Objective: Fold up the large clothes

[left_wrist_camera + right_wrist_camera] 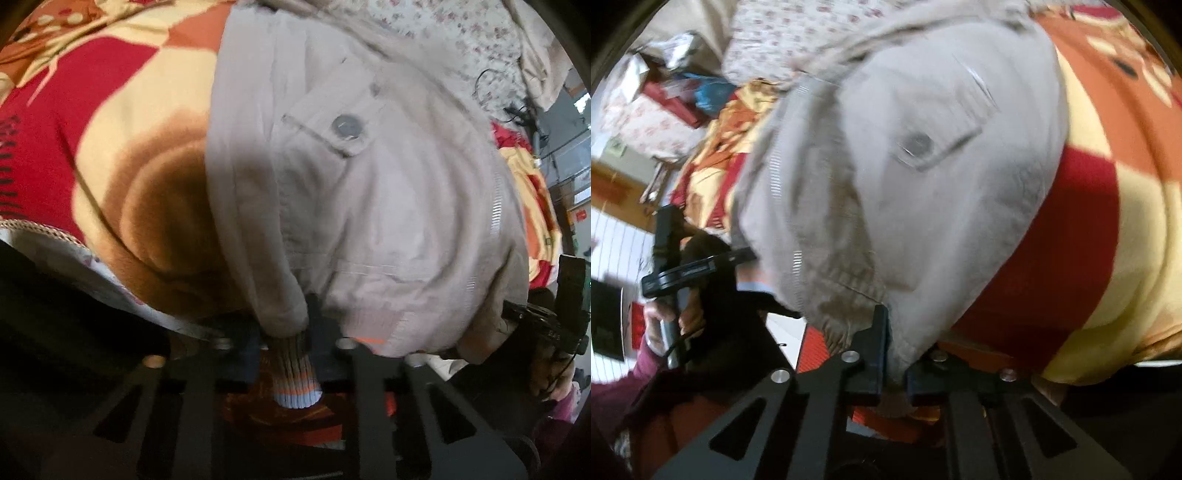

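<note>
A beige jacket (369,203) with a buttoned pocket flap and a zip lies on a red, cream and orange blanket (110,147). One sleeve runs down between the fingers of my left gripper (291,339), which is shut on it just above the ribbed striped cuff (295,373). In the right wrist view the jacket (905,184) bulges over the blanket (1108,221). My right gripper (895,354) is shut on the jacket's lower edge, with cloth pinched between its black fingers.
A floral sheet (461,37) lies beyond the jacket. The other hand-held gripper (672,273), gripped by a hand in a dark red sleeve, shows at the left of the right wrist view. Boxes and bags (683,92) clutter the far left.
</note>
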A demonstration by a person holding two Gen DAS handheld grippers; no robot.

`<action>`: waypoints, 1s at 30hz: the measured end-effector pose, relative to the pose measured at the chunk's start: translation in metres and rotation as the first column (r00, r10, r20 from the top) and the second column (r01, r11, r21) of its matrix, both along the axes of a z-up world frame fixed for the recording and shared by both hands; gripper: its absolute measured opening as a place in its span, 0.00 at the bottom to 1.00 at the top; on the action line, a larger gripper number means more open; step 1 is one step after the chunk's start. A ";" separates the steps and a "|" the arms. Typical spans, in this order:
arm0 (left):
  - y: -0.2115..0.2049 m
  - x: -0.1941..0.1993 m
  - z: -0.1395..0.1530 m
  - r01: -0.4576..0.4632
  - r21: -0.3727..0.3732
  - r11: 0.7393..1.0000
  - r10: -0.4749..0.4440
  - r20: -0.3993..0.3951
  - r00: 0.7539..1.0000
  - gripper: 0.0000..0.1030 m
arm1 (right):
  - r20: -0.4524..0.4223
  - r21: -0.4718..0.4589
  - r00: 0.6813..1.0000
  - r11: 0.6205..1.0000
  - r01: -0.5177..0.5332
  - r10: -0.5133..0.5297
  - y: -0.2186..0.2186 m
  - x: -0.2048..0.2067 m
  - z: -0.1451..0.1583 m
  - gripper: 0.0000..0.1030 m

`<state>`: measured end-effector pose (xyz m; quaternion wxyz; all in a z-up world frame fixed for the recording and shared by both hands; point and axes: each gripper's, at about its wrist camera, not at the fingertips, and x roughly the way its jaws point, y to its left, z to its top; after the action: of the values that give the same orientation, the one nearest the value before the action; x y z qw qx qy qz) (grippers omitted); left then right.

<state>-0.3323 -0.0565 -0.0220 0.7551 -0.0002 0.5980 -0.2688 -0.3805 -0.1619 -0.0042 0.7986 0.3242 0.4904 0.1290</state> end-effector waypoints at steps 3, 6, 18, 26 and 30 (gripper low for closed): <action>0.012 -0.001 0.024 -0.008 -0.076 0.997 0.009 0.023 1.000 0.11 | 0.087 0.061 0.996 0.998 0.004 -0.009 -0.011 -0.012 0.021 0.03; 0.027 -0.002 0.059 0.000 -0.166 0.986 0.013 0.078 0.997 0.11 | 0.171 0.111 0.985 0.994 0.015 -0.034 -0.023 -0.025 0.045 0.02; 0.053 0.022 0.121 -0.049 -0.276 0.960 0.106 0.199 0.974 0.10 | 0.315 0.247 0.947 0.969 -0.021 -0.060 -0.039 -0.021 0.076 0.02; 0.027 0.047 0.157 -0.006 -0.286 0.958 0.095 0.300 0.949 0.10 | 0.391 0.272 0.912 0.962 0.018 -0.128 -0.064 -0.003 0.105 0.02; 0.010 0.067 0.172 -0.006 -0.276 0.961 0.107 0.352 0.930 0.10 | 0.439 0.317 0.872 0.946 0.075 -0.216 -0.086 0.008 0.116 0.02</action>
<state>-0.2653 -0.0466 0.1503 0.8528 -0.0709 0.4055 -0.3212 -0.3725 -0.2480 0.1123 0.8444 0.4332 0.2329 0.2125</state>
